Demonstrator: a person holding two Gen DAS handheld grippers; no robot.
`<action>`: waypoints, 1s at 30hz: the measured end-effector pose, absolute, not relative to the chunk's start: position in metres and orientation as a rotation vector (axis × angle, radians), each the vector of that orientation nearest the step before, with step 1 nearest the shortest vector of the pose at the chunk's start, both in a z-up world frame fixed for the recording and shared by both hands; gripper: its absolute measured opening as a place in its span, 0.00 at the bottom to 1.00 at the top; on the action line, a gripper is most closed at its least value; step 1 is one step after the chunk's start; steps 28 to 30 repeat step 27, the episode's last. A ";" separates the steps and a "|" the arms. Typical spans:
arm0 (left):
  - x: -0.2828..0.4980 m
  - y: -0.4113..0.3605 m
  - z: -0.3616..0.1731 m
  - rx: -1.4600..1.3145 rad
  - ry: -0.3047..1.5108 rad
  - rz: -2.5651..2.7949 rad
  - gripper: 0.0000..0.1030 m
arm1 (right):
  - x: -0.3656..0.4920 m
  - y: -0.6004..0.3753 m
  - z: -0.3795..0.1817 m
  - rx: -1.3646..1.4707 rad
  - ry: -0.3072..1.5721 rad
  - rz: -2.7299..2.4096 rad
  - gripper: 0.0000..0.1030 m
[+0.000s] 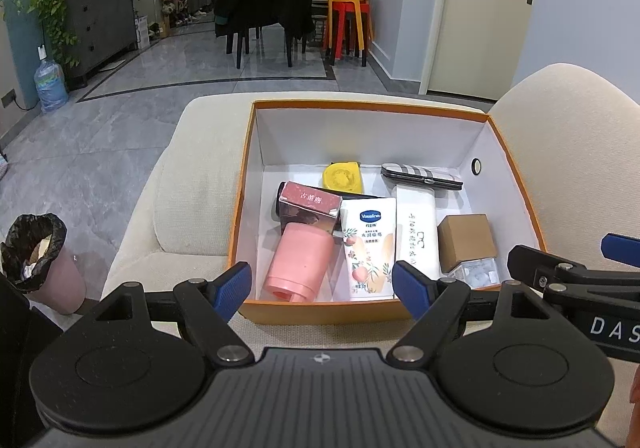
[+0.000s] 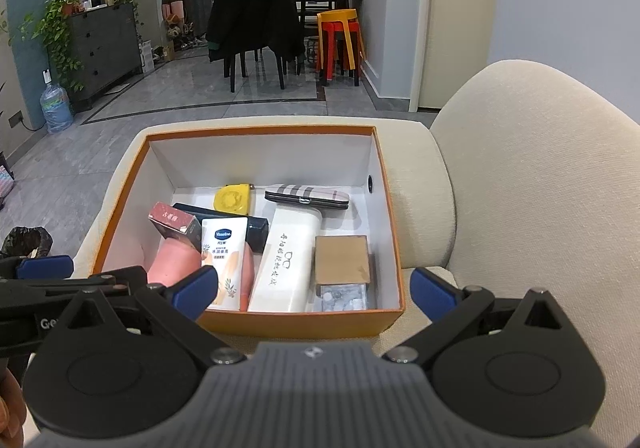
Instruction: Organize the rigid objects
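An orange box (image 1: pixel 320 313) (image 2: pixel 304 322) sits on a cream sofa seat. Inside lie a pink cup (image 1: pixel 300 262) (image 2: pixel 176 258), a dark red carton (image 1: pixel 310 206) (image 2: pixel 174 222), a Vaseline pack (image 1: pixel 370 244) (image 2: pixel 226 256), a white glasses case (image 1: pixel 416 232) (image 2: pixel 290 256), a brown box (image 1: pixel 466 242) (image 2: pixel 342 258), a yellow tape measure (image 1: pixel 342 176) (image 2: pixel 232 199) and a checked case (image 1: pixel 420 176) (image 2: pixel 306 197). My left gripper (image 1: pixel 324 286) is open and empty at the box's near wall. My right gripper (image 2: pixel 314 288) is open and empty, also at the near wall.
The sofa's backrest (image 2: pixel 540 188) rises at the right. A lined waste bin (image 1: pixel 38 260) stands on the floor at the left. A water jug (image 1: pixel 50 86), a dark cabinet (image 1: pixel 100 24), chairs and stools (image 1: pixel 348 20) stand further back.
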State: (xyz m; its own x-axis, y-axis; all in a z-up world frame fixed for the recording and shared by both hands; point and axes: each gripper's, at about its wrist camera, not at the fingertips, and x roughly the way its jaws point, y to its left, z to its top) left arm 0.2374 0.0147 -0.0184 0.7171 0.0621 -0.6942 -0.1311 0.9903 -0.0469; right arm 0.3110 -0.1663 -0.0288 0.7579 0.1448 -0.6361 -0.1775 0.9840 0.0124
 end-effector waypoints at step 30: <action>0.237 0.018 -0.013 -0.087 0.754 0.110 0.91 | 0.306 -0.161 -0.025 -0.055 0.685 0.160 0.97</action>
